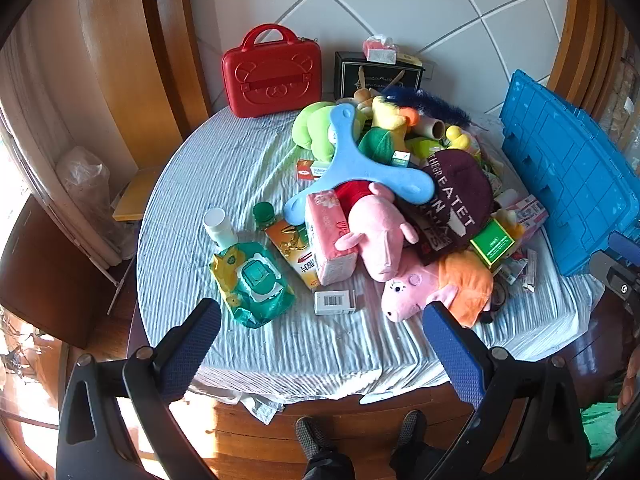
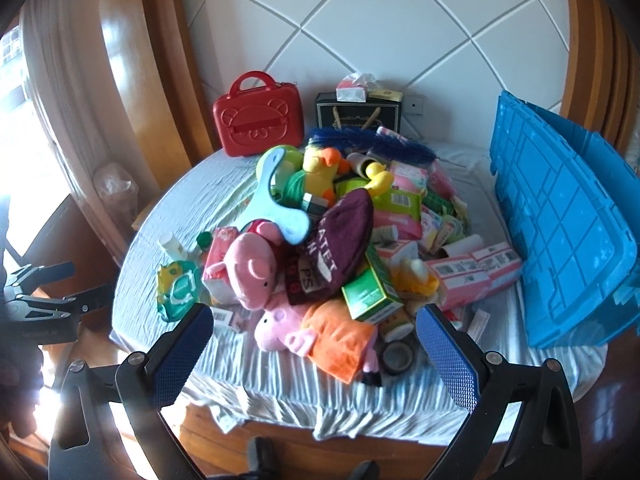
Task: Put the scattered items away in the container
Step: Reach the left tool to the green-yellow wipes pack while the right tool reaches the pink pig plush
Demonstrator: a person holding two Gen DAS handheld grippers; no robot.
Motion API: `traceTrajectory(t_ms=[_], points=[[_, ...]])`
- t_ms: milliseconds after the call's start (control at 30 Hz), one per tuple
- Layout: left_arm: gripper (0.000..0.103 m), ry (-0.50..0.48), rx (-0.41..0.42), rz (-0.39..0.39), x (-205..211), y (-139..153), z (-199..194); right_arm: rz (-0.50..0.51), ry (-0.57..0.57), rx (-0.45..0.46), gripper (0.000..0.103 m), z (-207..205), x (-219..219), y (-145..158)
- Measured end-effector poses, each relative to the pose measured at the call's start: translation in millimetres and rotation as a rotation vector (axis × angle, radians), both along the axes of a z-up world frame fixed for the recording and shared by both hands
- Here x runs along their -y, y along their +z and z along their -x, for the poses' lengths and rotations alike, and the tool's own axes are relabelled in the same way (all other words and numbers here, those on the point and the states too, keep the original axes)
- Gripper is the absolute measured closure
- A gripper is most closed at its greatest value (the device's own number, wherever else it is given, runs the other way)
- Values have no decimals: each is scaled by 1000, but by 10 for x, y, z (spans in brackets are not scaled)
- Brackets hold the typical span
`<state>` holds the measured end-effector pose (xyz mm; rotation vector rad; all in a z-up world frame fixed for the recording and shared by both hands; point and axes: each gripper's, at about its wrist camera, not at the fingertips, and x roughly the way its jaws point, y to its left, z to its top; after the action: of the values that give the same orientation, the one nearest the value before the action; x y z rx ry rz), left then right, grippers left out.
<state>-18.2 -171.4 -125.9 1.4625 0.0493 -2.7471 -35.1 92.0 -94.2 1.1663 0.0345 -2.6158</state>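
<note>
Both my grippers hang spread and empty over the near table edge.

My left gripper (image 1: 320, 344) and right gripper (image 2: 314, 346) hold nothing; past them an orange-dressed pig plush (image 2: 320, 330) fronts the heap, the blue crate (image 2: 560, 224) stands tipped at right, and a red case (image 1: 272, 74) leans against the wall.

A cloth-covered round table (image 1: 248, 168) carries heaped toys (image 1: 380, 232), a red case (image 1: 272, 76) and a blue crate (image 1: 568, 176).

Blue crate (image 1: 568, 168) interior hidden; right edge cropped.
</note>
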Motion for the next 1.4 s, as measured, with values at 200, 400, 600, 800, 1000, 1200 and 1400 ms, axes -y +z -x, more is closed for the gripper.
traceTrajectory(t_ms=[200,400,600,800,1000,1200,1400], points=[[1,26,40,-16,551,-532,114,-40,31,10,0,190,632,-259],[1,72,73,-62,962,-1097,416,-94,65,36,0,446,1148,-567],[1,107,138,-131,1092,-1682,844,-153,70,62,0,628,1407,-875],[1,197,198,-198,1147,-2096,1146,-194,53,105,0,873,1490,-1154],[0,243,269,-203,1077,-2375,1330,-191,45,116,0,991,1514,-1183],[8,232,275,-207,977,-2463,1421,-195,34,132,0,1068,1516,-1260],[85,180,204,-210,1022,-2238,1387,-185,38,150,0,1143,1543,-1365]])
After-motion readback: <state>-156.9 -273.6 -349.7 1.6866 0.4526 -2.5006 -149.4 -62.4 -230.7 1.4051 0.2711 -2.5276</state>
